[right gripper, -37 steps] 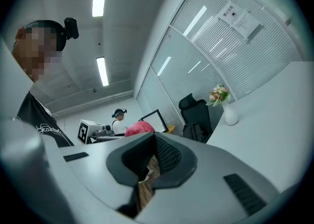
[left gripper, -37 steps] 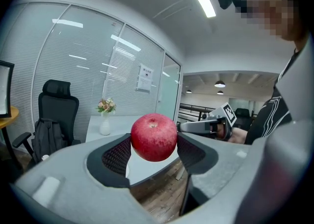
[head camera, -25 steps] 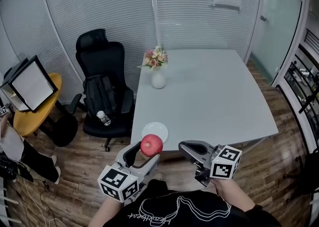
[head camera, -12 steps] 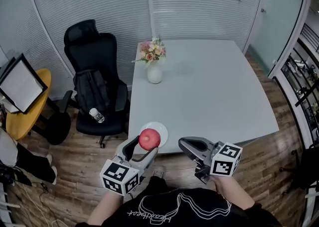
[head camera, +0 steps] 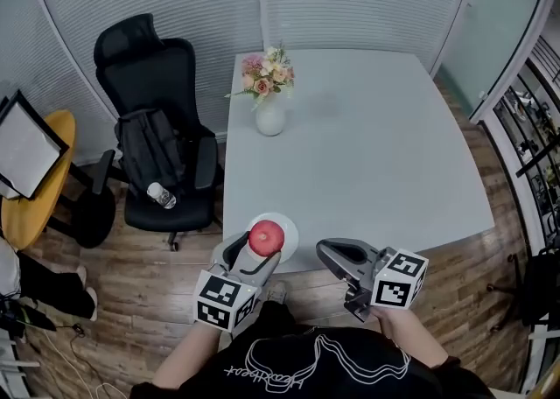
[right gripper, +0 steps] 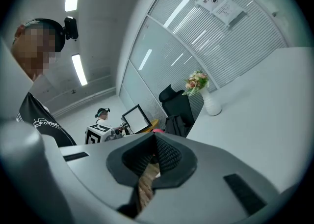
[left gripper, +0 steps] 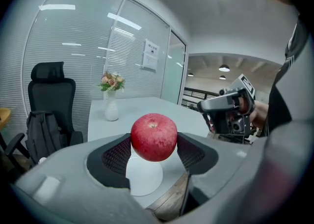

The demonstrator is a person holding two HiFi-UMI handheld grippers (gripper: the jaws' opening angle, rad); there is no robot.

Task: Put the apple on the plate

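Apple [head camera: 267, 237], red and round, sits clamped between the two dark padded jaws of the left claw [head camera: 260, 253]. In the left gripper view the apple [left gripper: 153, 137] fills the gap between the jaws, stem end tilted up, with a pad pressed against each side. It hangs just above the plate [head camera: 289, 227] and does not touch it; part of the plate [left gripper: 144, 179] shows white underneath, between the jaws.

The plate is small, round and white. It lies on a pale grey table [head camera: 367, 152], right at the table's near corner. Beyond the plate, along the same side of the table, stands a white vase [head camera: 269, 119] holding pink and cream flowers [head camera: 262, 82], well apart from the plate.

To the right of the plate, off the table's edge and above a wooden floor [head camera: 149, 283], the right claw [head camera: 325, 250] is held level. In the right gripper view its jaws are closed tip to tip on nothing [right gripper: 156, 142]. Each claw carries a cube with black and white square markers, and a person in a black printed shirt [head camera: 306, 367] holds both.

To the left of the plate, off the table, is a black office chair [head camera: 153, 100] with a dark backpack [head camera: 144, 148] and a clear bottle [head camera: 159, 195] on its seat. Farther left of the plate is a round yellow side table [head camera: 31, 205].
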